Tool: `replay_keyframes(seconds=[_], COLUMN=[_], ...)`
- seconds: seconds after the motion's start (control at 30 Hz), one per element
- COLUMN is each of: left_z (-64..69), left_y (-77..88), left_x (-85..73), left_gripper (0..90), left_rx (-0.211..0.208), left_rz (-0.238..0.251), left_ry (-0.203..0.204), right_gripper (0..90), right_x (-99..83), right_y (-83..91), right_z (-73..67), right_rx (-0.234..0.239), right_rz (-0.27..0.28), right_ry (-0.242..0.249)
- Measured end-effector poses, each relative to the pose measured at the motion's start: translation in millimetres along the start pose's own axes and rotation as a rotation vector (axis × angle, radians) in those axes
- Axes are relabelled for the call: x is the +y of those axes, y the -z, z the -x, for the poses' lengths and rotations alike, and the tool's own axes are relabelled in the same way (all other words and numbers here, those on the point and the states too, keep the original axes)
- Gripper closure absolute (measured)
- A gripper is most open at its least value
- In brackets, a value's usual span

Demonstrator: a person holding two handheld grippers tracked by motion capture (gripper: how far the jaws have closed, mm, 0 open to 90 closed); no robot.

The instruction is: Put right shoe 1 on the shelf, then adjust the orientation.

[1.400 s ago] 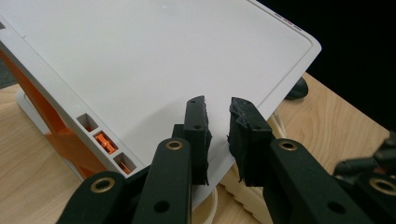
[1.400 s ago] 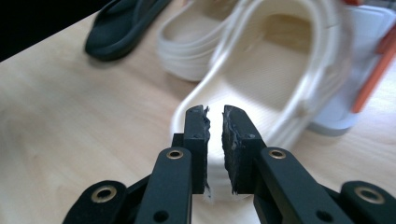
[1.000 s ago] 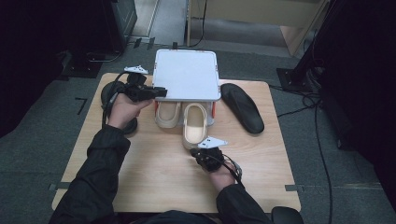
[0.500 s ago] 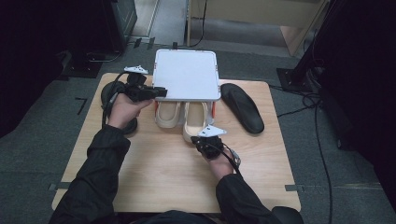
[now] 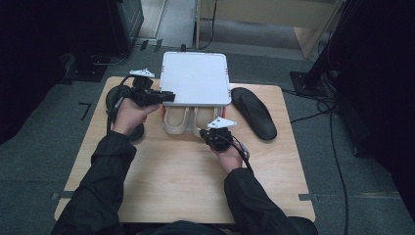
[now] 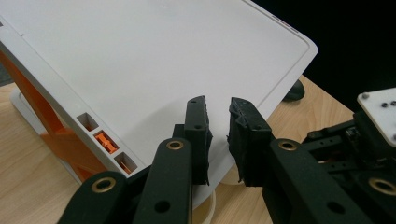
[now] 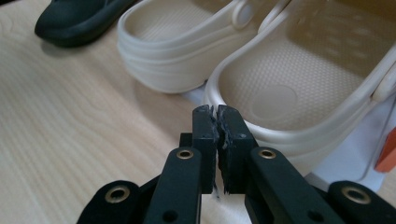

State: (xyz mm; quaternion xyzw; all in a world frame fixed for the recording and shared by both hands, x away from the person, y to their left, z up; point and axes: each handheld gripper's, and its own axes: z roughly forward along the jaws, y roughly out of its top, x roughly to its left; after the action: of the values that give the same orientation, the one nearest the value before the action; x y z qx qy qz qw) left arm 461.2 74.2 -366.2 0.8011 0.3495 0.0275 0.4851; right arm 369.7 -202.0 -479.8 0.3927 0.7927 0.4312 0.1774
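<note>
Right gripper (image 7: 218,112): jaws pressed together, empty, tips just short of the heel of the nearer beige clog (image 7: 299,93) on the counter (image 5: 186,176). Left gripper (image 6: 218,109): jaws slightly parted over the white rack's (image 5: 195,78) top; contact apparently none, though uncertain.

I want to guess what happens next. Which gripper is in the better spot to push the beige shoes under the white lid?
Probably the right gripper: its shut jaws sit at the heel of a beige clog. The left gripper is up by the white lid, apparently steadying it.
</note>
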Motion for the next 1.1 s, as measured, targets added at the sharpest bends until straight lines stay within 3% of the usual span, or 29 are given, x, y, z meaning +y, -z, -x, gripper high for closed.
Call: replay_keyframes(seconds=[0.13, 0.27, 0.3, 0.4, 0.57, 0.63, 0.97, 1.1], left_z=[-0.4, -2.2, -1.0, 2.5, 7.8, 8.5, 6.5, 2.6], left_y=[0.3, 1.8, 2.8, 4.8, 15.3, 23.7, 55.1, 70.1], left_x=[-0.2, -0.5, 0.5, 2.5, 4.4, 2.8, -10.6, -20.7], left_gripper=[77.1, 73.0, 64.4, 57.4, 49.8, 49.1, 47.9, 47.2], left_rx=[-0.004, -0.043, -0.051, -0.051, -0.025, -0.01, 0.04, 0.082], left_rz=[0.0, 0.0, -0.004, -0.015, -0.014, 0.01, 0.041, 0.06], left_ry=[-0.004, 0.013, 0.026, 0.032, 0.032, 0.03, 0.054, 0.065], right_gripper=[84.6, 76.0, 72.6, 69.5, 61.8, 59.3, 55.3, 55.6], right_x=[0.1, 0.0, -0.5, -1.5, -6.1, -7.8, -12.9, -16.9], right_y=[-3.8, -4.6, -2.2, 0.6, 15.4, 20.0, 39.6, 46.0], right_z=[4.2, 4.3, 2.3, 0.6, -8.1, -9.2, -5.3, -1.6], right_rx=[0.007, 0.021, 0.041, 0.071, 0.108, 0.126, 0.167, 0.186], right_rz=[0.011, 0.014, -0.002, -0.014, -0.009, -0.02, 0.007, 0.017], right_ry=[0.002, -0.003, -0.018, -0.042, -0.013, -0.006, 0.01, 0.005])
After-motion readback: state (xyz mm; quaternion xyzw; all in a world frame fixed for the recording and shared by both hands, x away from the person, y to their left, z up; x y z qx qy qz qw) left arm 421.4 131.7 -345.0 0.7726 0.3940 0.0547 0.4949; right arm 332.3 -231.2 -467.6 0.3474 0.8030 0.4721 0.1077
